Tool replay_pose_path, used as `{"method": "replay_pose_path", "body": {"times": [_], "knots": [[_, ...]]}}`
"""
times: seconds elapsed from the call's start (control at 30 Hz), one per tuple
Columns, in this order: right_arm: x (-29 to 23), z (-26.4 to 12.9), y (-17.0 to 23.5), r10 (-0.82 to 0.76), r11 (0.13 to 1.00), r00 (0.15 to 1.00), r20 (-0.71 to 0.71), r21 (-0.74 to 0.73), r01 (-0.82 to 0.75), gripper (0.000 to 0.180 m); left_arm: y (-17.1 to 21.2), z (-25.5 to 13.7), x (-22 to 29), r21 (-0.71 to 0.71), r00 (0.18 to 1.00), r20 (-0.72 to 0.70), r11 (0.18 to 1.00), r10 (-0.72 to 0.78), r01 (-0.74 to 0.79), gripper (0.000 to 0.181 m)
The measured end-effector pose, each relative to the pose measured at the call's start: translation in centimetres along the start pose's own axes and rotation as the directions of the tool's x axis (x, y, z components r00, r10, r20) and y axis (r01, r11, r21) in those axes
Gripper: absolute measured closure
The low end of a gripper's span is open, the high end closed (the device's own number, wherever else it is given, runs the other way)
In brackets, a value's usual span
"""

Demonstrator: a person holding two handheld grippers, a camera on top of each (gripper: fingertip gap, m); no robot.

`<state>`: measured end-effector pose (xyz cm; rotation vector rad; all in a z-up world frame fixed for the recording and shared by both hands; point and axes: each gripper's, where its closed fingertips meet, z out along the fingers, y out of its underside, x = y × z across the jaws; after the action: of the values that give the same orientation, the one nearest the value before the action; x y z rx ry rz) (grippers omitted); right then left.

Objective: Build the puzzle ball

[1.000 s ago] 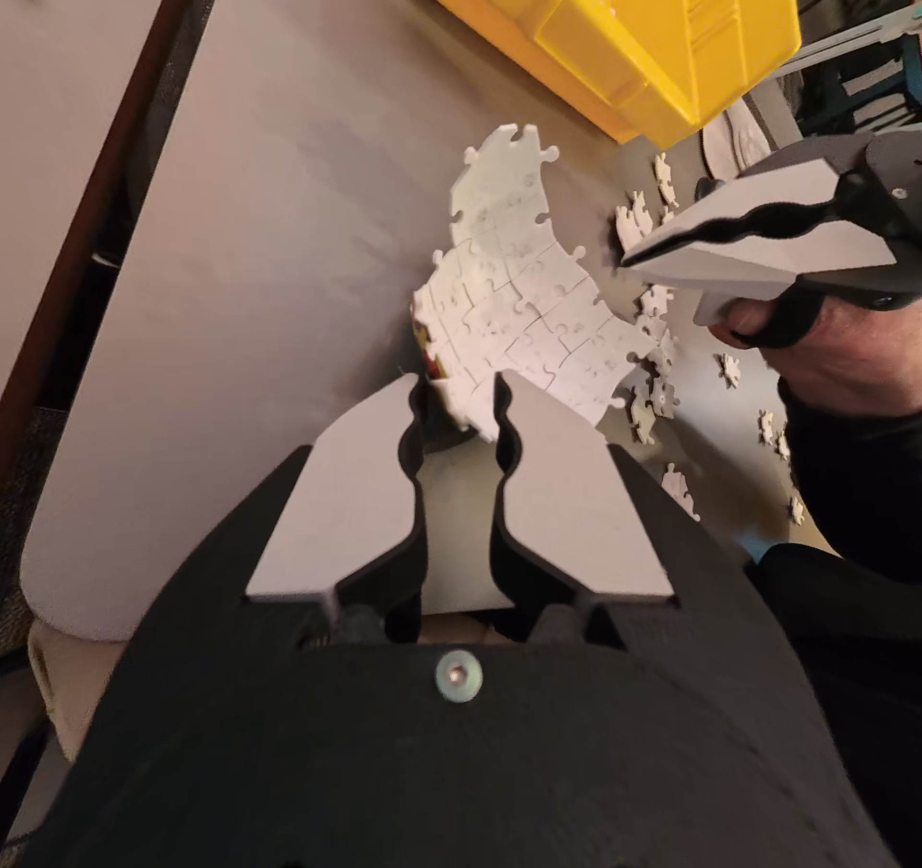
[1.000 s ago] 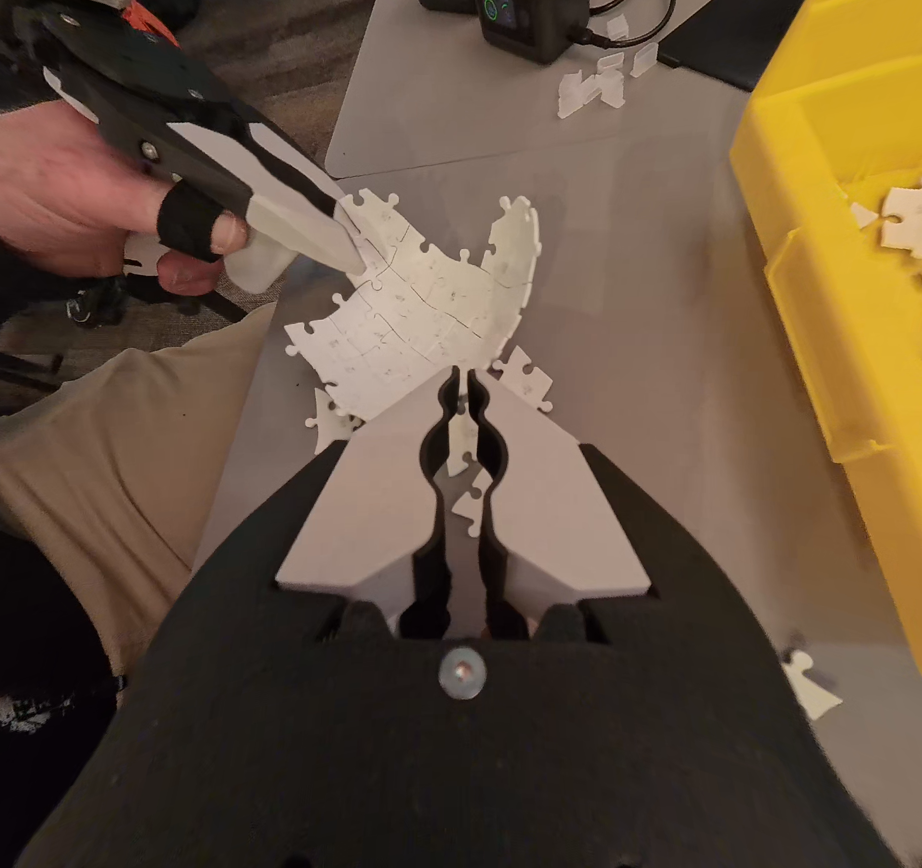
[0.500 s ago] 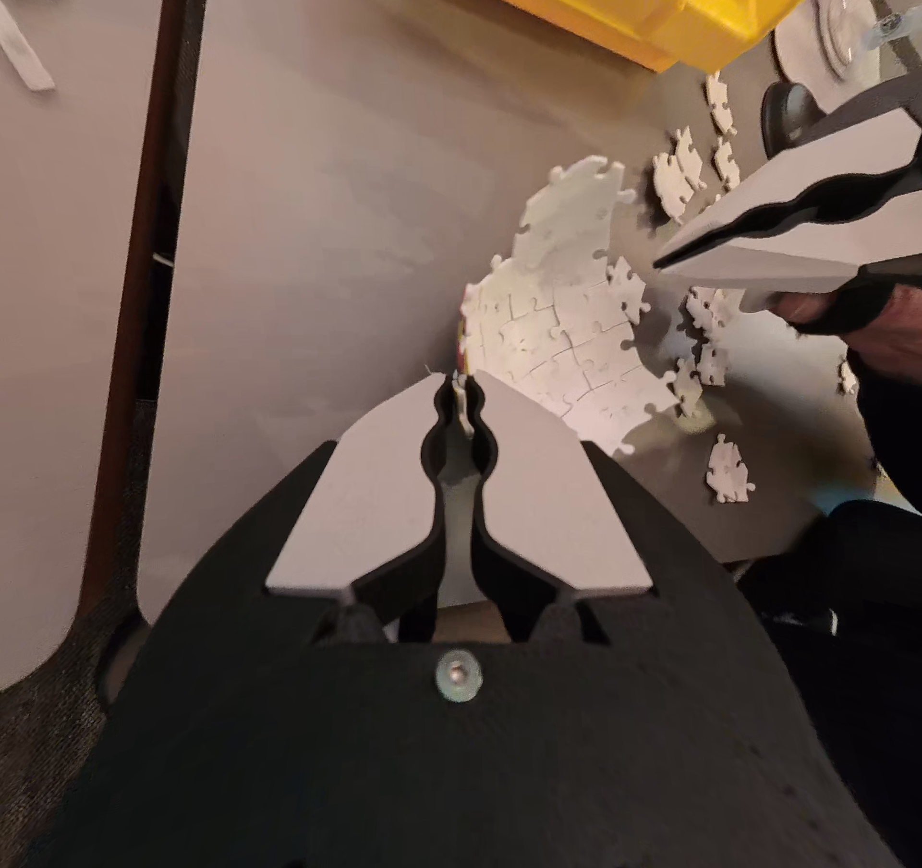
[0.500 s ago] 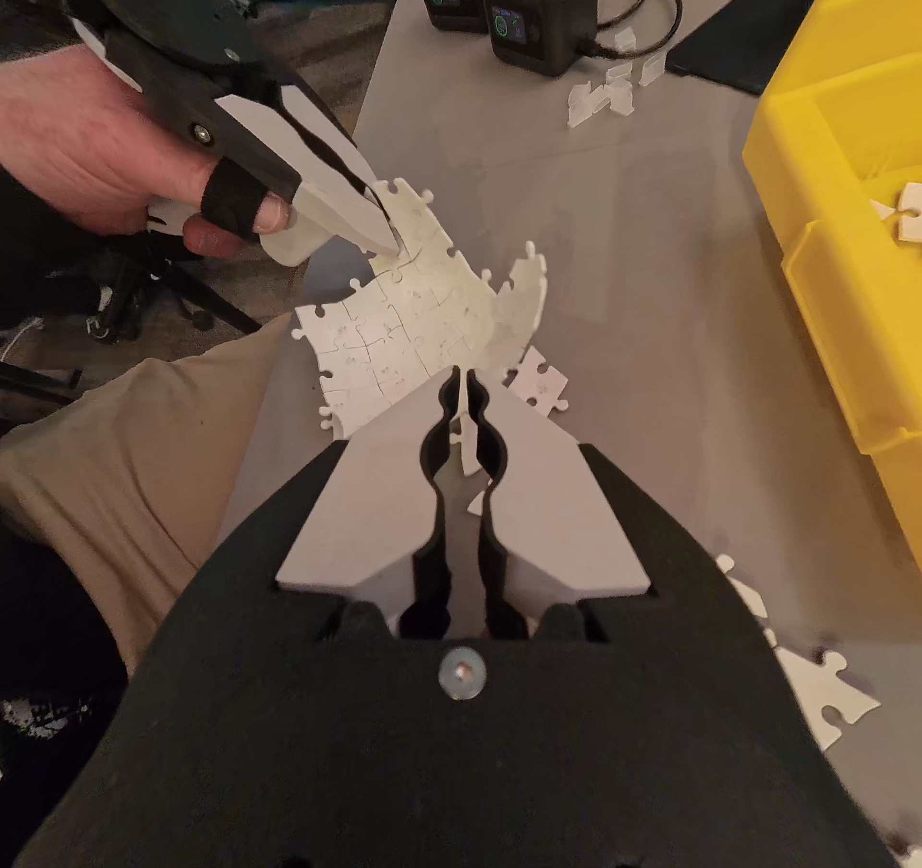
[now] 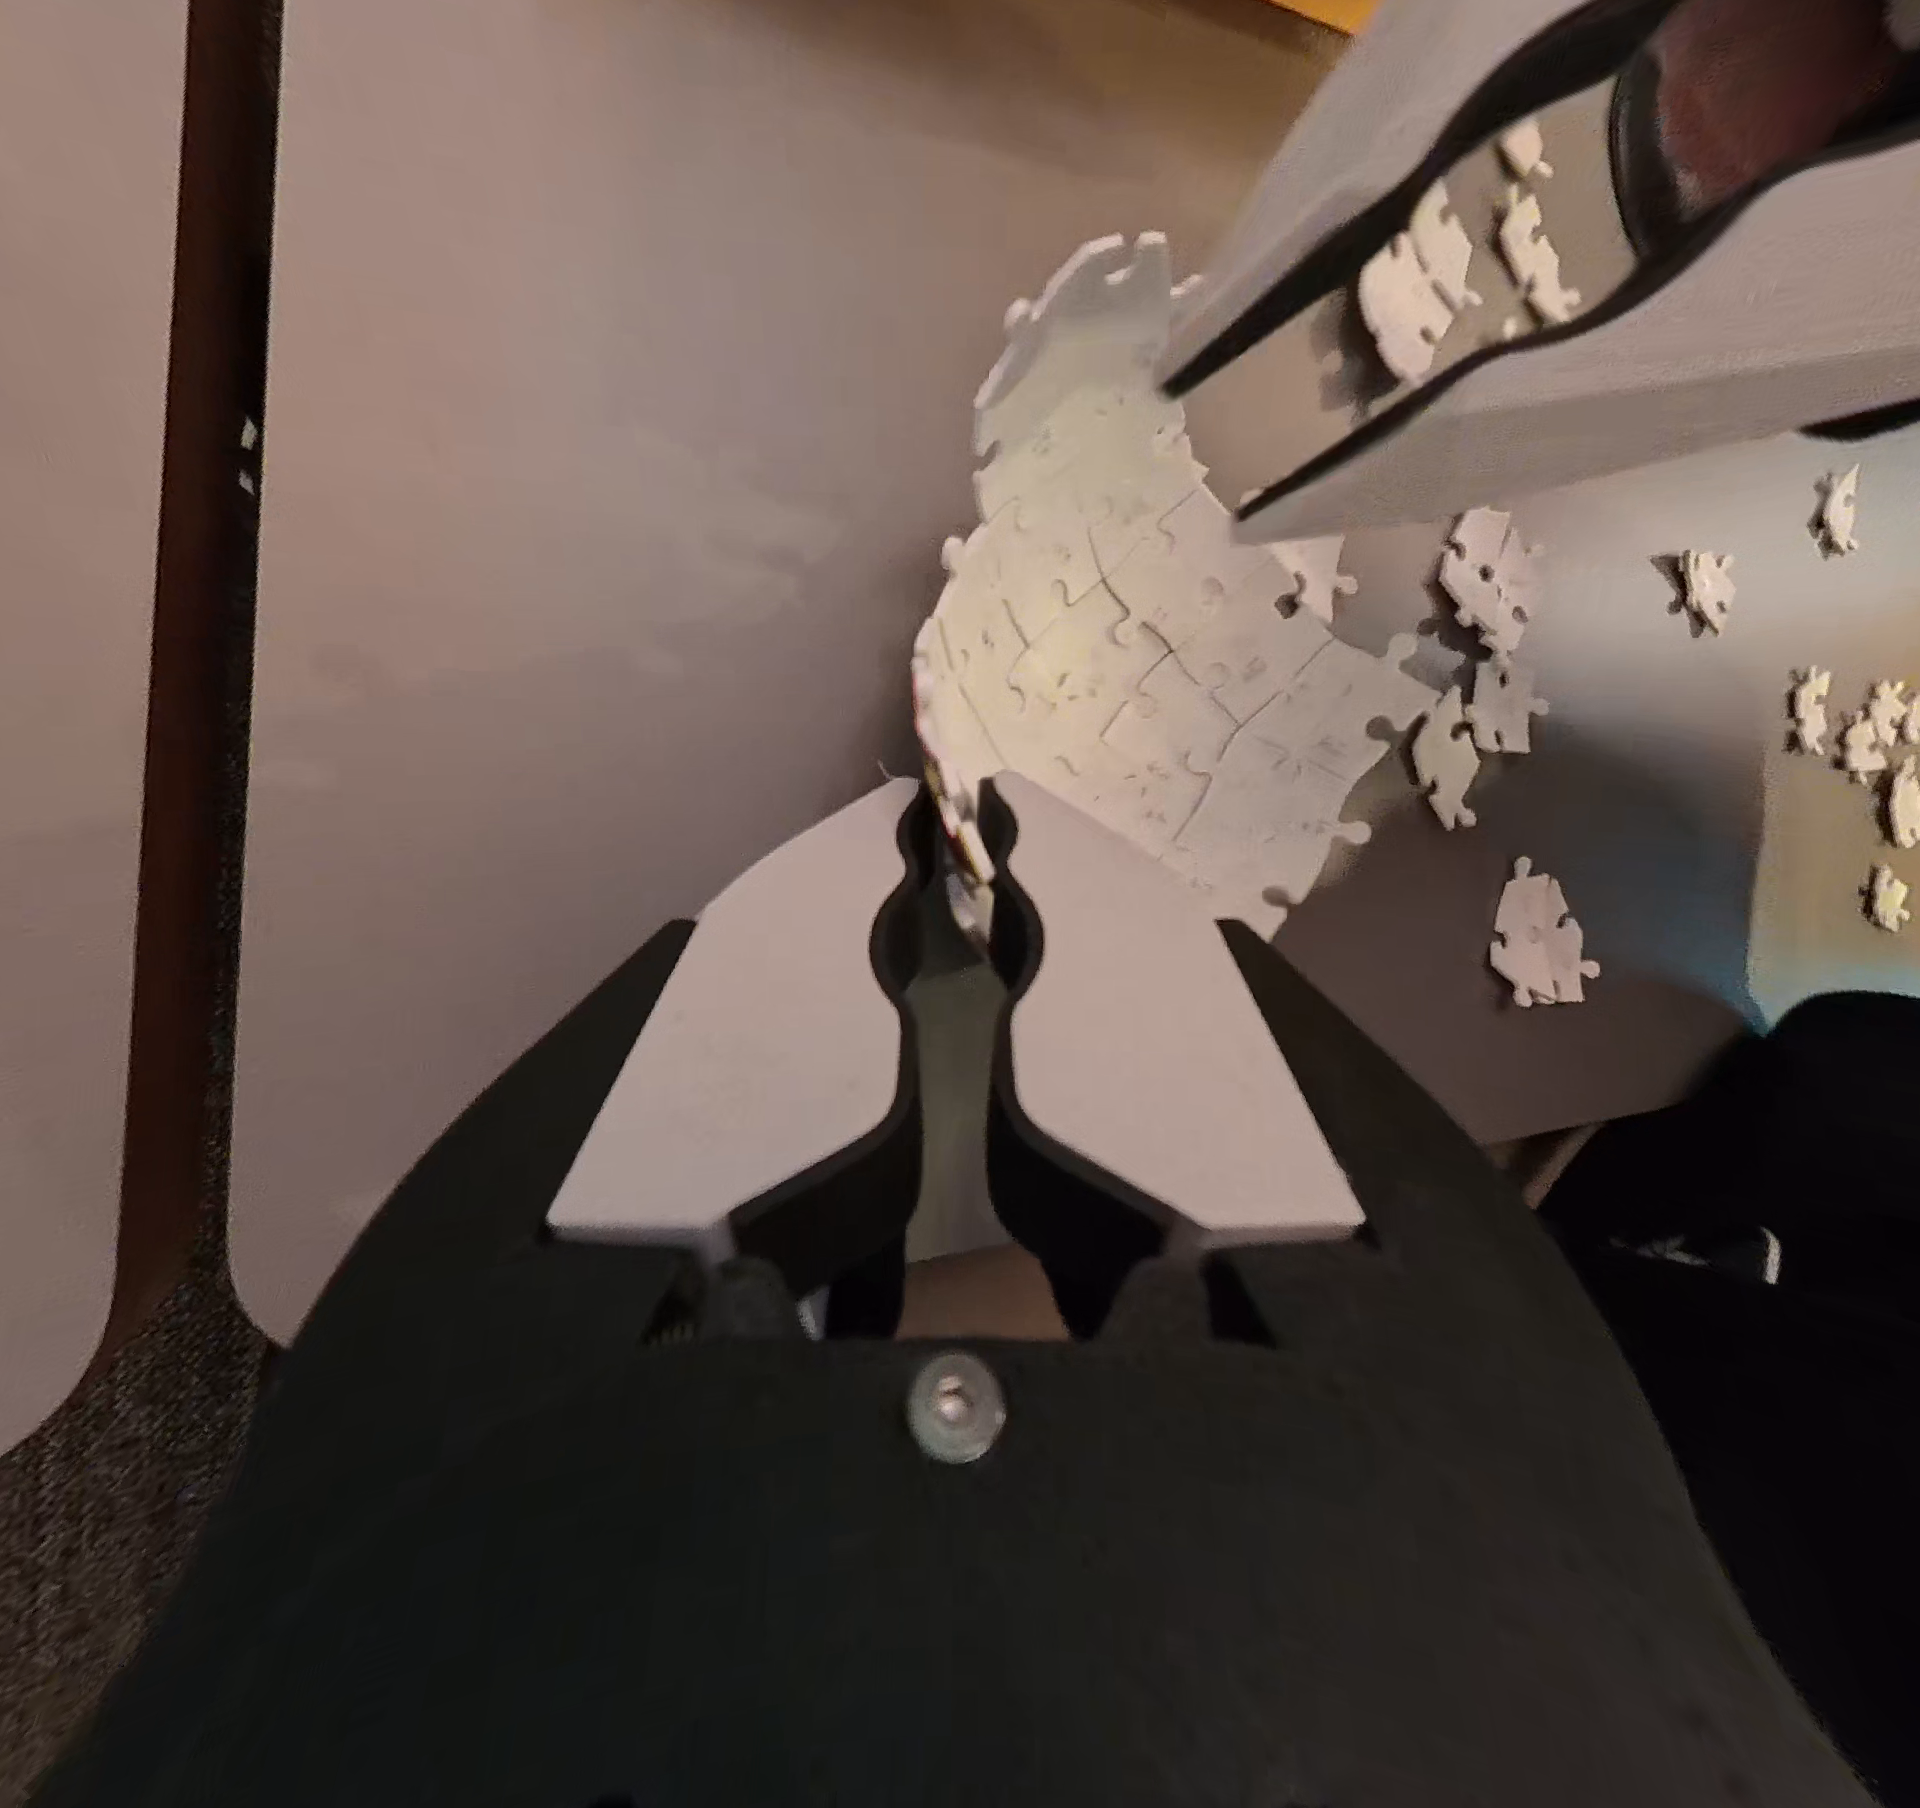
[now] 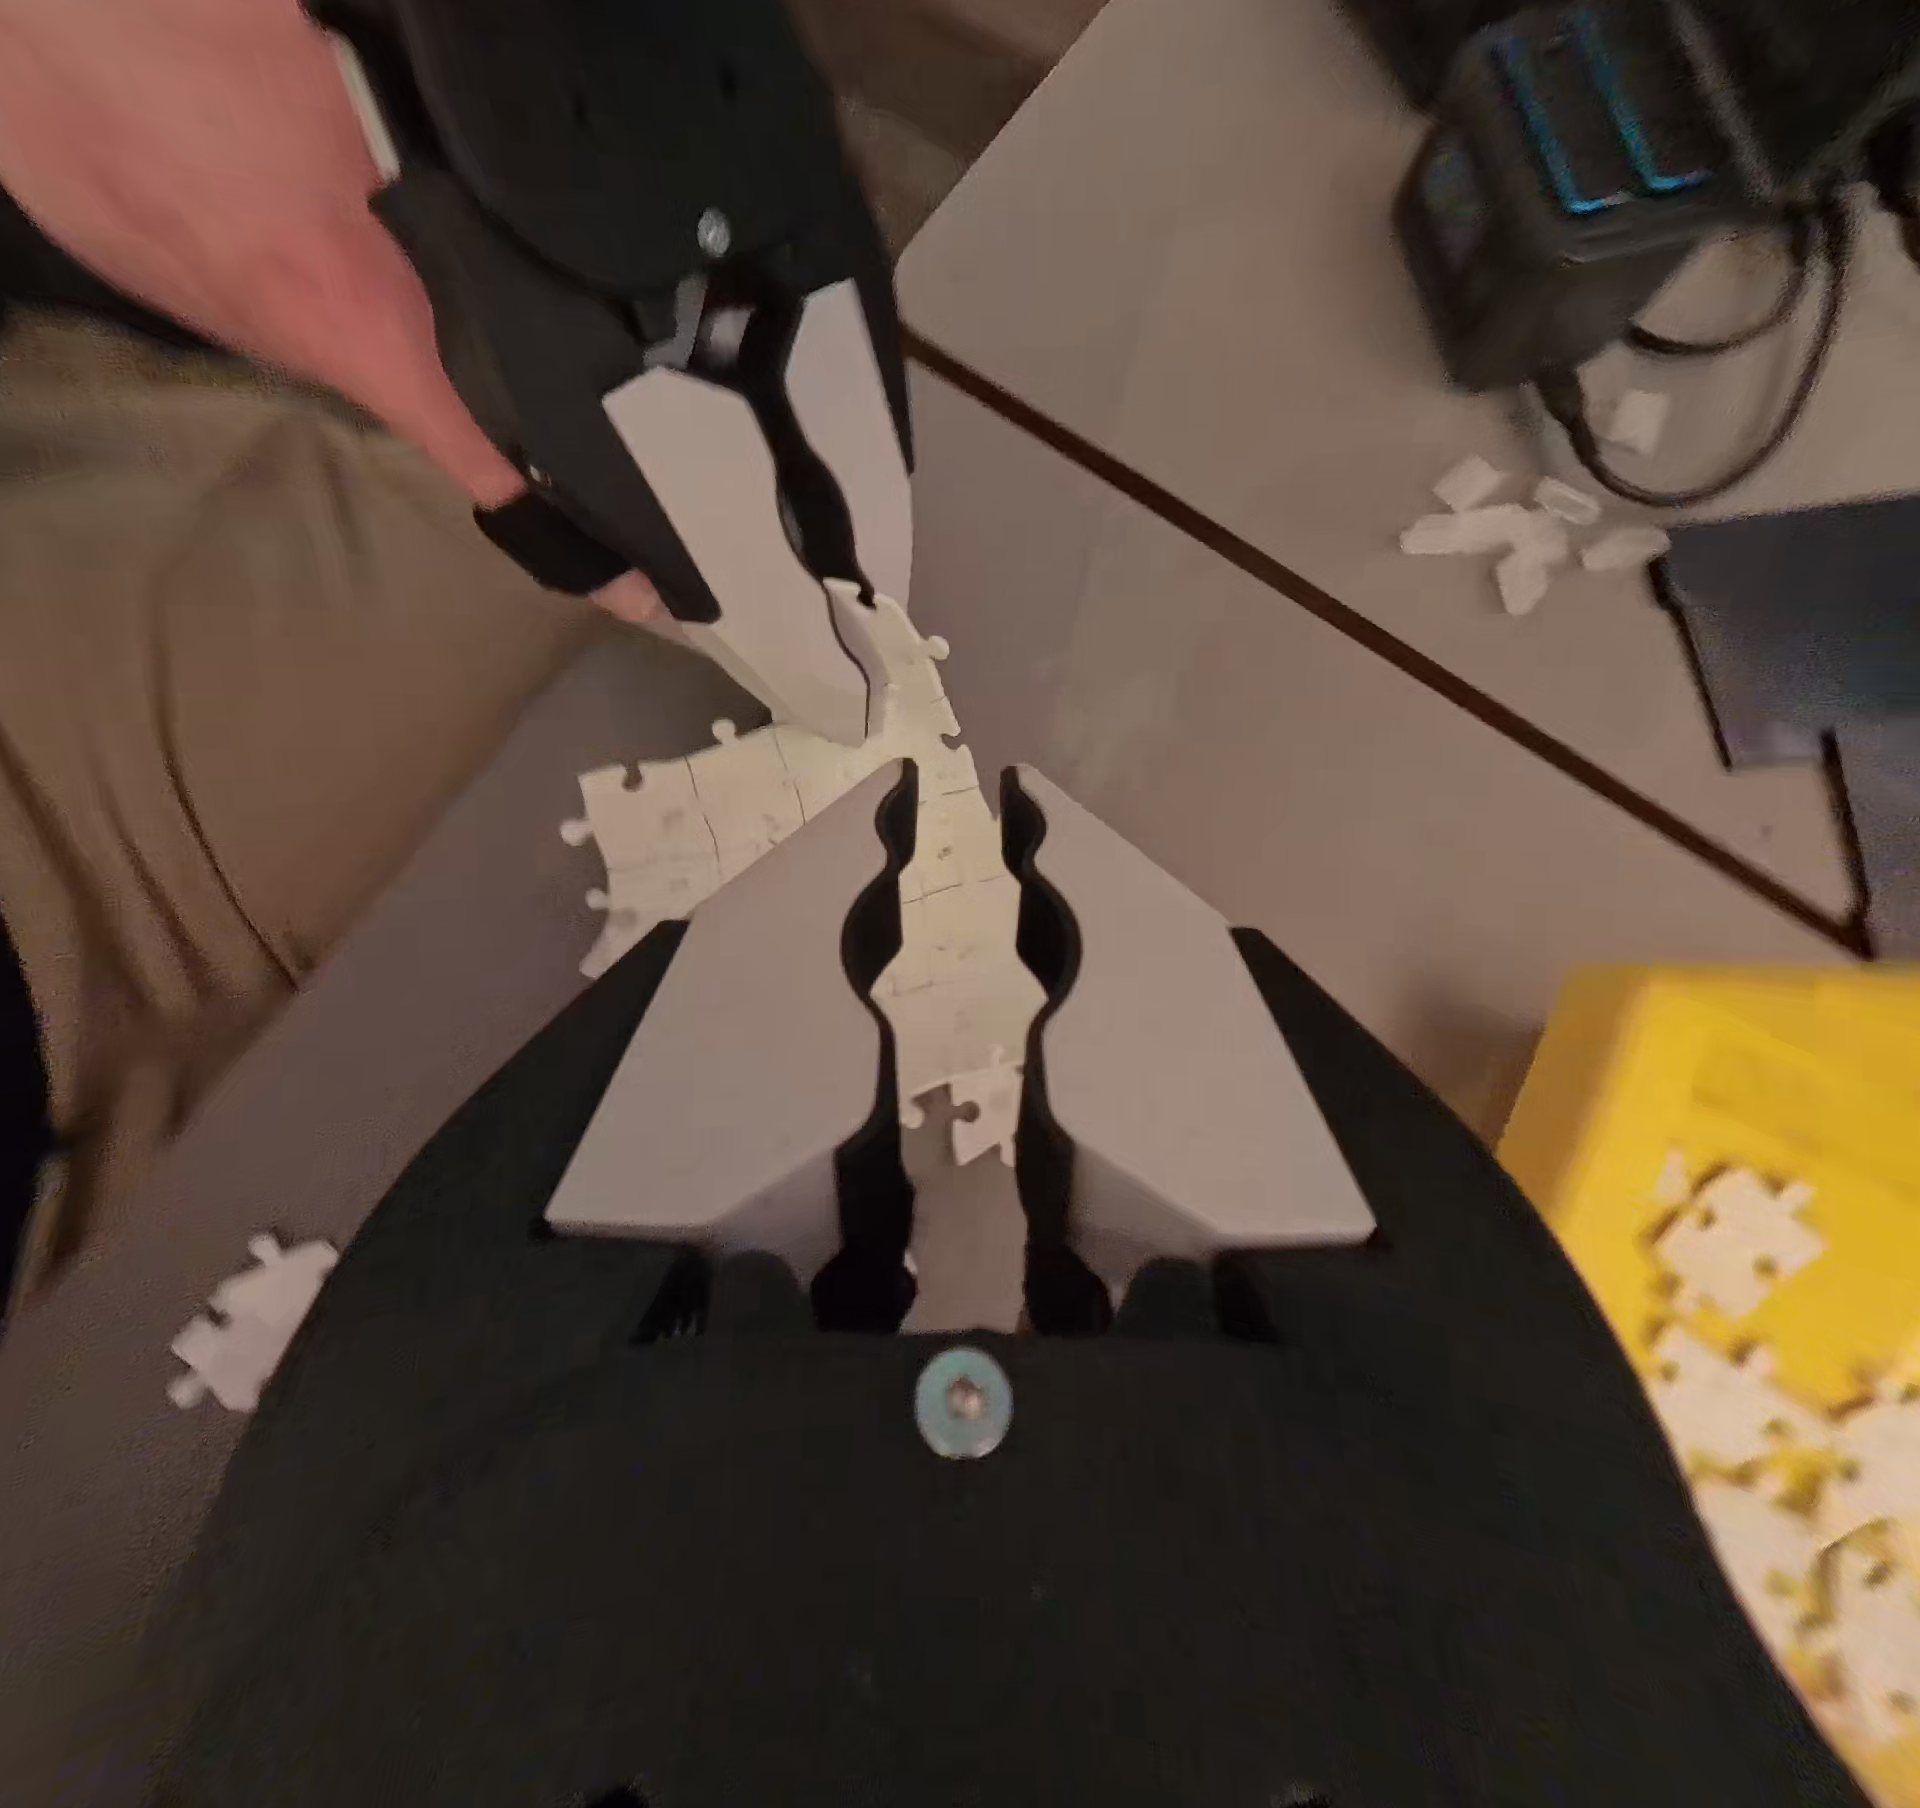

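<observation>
The part-built puzzle ball [image 5: 1122,657] is a curved white shell of joined pieces, standing tilted over the grey table. My left gripper [image 5: 956,808] is shut on its near lower edge; a coloured printed side shows at the grip. In the right wrist view the left gripper [image 6: 864,709] grips the shell [image 6: 675,813] from the far left. My right gripper [image 6: 956,776] is open by a narrow gap and hovers over the shell's upper strip, which shows between the jaws. In the left wrist view it [image 5: 1205,449] comes in from the upper right.
Loose white pieces [image 5: 1486,584] lie on the table right of the shell, one group [image 6: 249,1332] at the near left. A yellow bin [image 6: 1714,1083] with more pieces stands at the right. Black devices with cables [image 6: 1590,189] sit on the neighbouring table. A person's tan-clad leg [image 6: 208,667] is at left. One gripper's finger ends stand about 6 cm off the other's.
My left gripper closed on the shell's edge and lifted and turned it. My right gripper moved in over the shell and its jaws opened a little.
</observation>
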<state>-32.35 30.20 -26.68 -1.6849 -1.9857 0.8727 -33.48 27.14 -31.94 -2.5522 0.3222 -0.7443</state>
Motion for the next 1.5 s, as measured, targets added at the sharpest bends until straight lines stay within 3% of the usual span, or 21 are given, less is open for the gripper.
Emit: {"method": "replay_pose_path", "body": {"times": [0.1,0.37,0.6,0.97,1.23,1.5], "knots": [[0.0,1.8,0.3,-0.105,0.987,0.991,0.078,-0.117,0.114,0.163,0.1,0.0,-0.2,-0.038,0.999,-0.01,0.999,0.031,-0.031,0.175],[0.1,3.9,2.3,-0.116,0.926,0.945,0.306,-0.31,0.214,0.168,-0.6,-0.3,-0.6,-0.164,0.979,-0.052,0.965,0.196,-0.202,0.175],[0.0,4.2,3.0,-0.043,0.944,0.911,0.411,-0.281,0.172,0.179,-1.0,-0.2,-1.0,-0.216,0.96,-0.101,0.936,0.261,-0.277,0.174],[-0.3,4.3,4.2,0.147,0.975,0.926,0.348,-0.209,-0.077,0.18,-0.7,-1.3,-0.9,-0.15,0.972,-0.064,0.961,0.224,-0.232,0.148],[-0.9,3.8,4.0,0.228,0.971,0.92,0.319,-0.144,-0.19,0.18,-0.6,-1.0,-0.5,-0.1,0.975,-0.058,0.971,0.214,-0.219,0.175],[-0.8,3.8,2.1,0.133,0.99,0.937,0.322,-0.083,-0.112,0.175,-0.6,-0.8,-0.3,-0.11,0.967,-0.055,0.962,0.247,-0.252,0.178]]}}
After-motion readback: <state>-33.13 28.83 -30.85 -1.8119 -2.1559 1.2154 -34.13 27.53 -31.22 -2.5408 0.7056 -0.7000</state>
